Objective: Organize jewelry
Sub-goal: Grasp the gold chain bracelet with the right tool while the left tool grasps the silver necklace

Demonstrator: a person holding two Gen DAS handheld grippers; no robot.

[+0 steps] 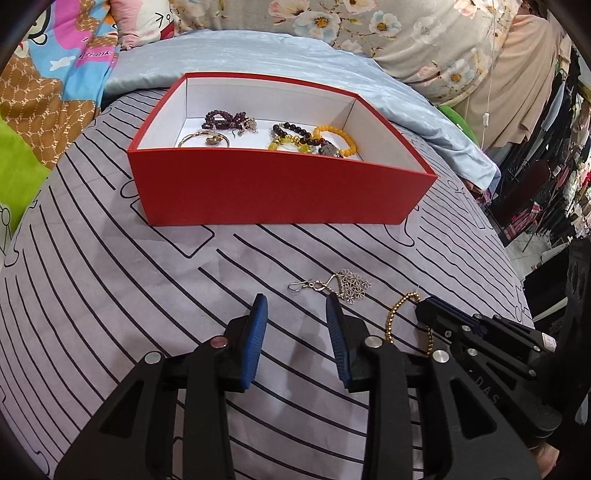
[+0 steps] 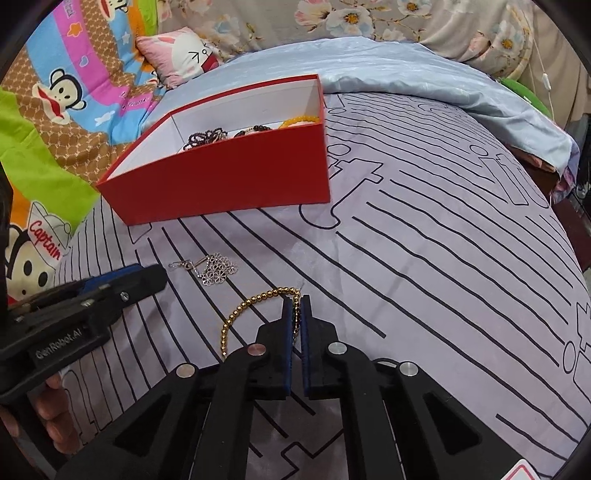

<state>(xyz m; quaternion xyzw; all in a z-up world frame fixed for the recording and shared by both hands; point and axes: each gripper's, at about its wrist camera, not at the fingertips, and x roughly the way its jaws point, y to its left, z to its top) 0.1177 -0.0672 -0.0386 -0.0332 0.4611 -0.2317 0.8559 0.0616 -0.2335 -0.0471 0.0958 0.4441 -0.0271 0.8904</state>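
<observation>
A red box (image 1: 280,188) with a white inside sits on the striped grey bedsheet; it also shows in the right wrist view (image 2: 229,184). It holds several bead bracelets (image 1: 314,142) and a dark bead string (image 1: 225,119). A silver flower earring (image 1: 345,286) lies on the sheet just ahead of my open left gripper (image 1: 295,306); it also shows in the right wrist view (image 2: 216,270). My right gripper (image 2: 295,301) is shut on a gold bead bracelet (image 2: 243,306), low over the sheet. In the left wrist view the bracelet (image 1: 397,310) loops beside the right gripper (image 1: 428,308).
The left gripper (image 2: 147,275) reaches in from the left in the right wrist view. A light blue quilt (image 1: 258,55) lies behind the box. A cartoon blanket (image 2: 74,92) and a pink pillow (image 2: 181,55) lie at the left. Floral bedding (image 1: 406,29) is at the back.
</observation>
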